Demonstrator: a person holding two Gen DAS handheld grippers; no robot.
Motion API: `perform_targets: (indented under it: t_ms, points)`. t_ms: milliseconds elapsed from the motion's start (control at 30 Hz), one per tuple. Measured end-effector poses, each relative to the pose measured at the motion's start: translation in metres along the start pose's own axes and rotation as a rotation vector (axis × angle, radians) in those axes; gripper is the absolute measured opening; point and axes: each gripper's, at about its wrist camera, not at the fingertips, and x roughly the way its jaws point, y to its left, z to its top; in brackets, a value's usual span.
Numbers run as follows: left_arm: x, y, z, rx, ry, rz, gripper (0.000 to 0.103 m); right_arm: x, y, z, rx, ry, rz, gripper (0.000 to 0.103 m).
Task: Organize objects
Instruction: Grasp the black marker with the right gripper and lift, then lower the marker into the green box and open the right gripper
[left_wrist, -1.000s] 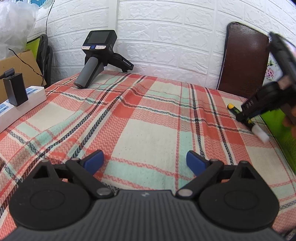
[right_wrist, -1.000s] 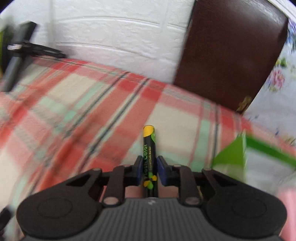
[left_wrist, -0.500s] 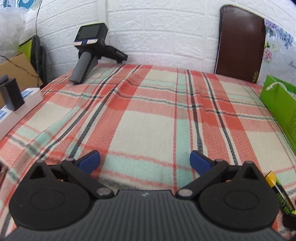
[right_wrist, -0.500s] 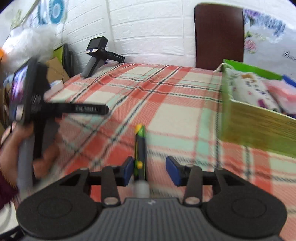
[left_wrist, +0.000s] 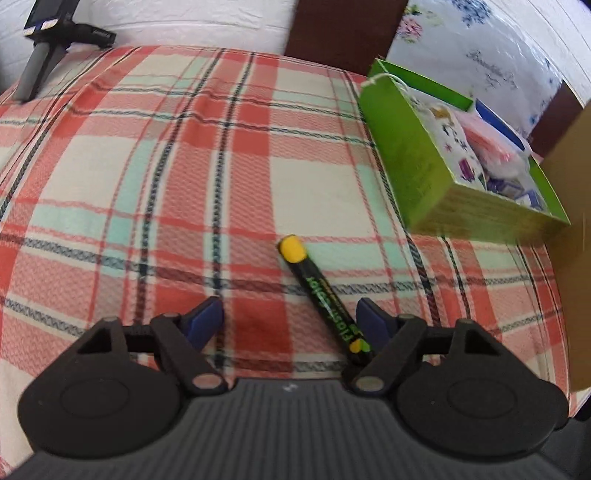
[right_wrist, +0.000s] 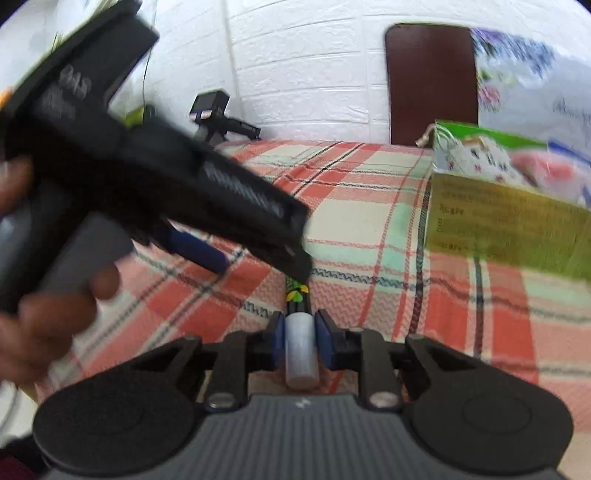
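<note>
- The marker, black with green lettering and a yellow end, lies over the plaid blanket; in the left wrist view its yellow end points to about 11 o'clock and its other end runs down under the right-hand fingertip.
- In the right wrist view the marker points to 12 o'clock, and its white cap sits squeezed between the two blue pads of the right tool, which is closed on it.
- The left tool has its blue fingertips spread wide; the marker lies between them, just beside the right-hand one, with nothing clamped.
- In the right wrist view the left tool reaches in from 9 o'clock, blurred, its black body crossing above the marker; the person's hand holds its grey handle at the left edge.
- A green gift bag lies on the blanket at about 2 o'clock from the marker, open, with patterned and pink items inside.
- A spare handheld gripper rests at the blanket's far edge, about 10 o'clock, against the white brick wall.
- A dark brown board leans on the wall at 12 o'clock.
</note>
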Motion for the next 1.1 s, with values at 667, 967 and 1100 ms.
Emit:
perform_targets:
  t_ms: [667,967,1100]
  points:
    - [-0.012,-0.139,0.102,0.329,-0.285,-0.152,0.036,-0.042,-0.077,0.077,0.088,-0.426,-0.206,0.020]
    - [0.019,-0.127,0.119,0.266,-0.259,0.047,0.068,-0.018,-0.108,0.075,0.184,-0.417,-0.361,0.047]
    - [0.000,-0.119,0.096,0.286,-0.276,0.121,0.075,-0.043,-0.103,0.062,0.259,-0.433,-0.317,0.047]
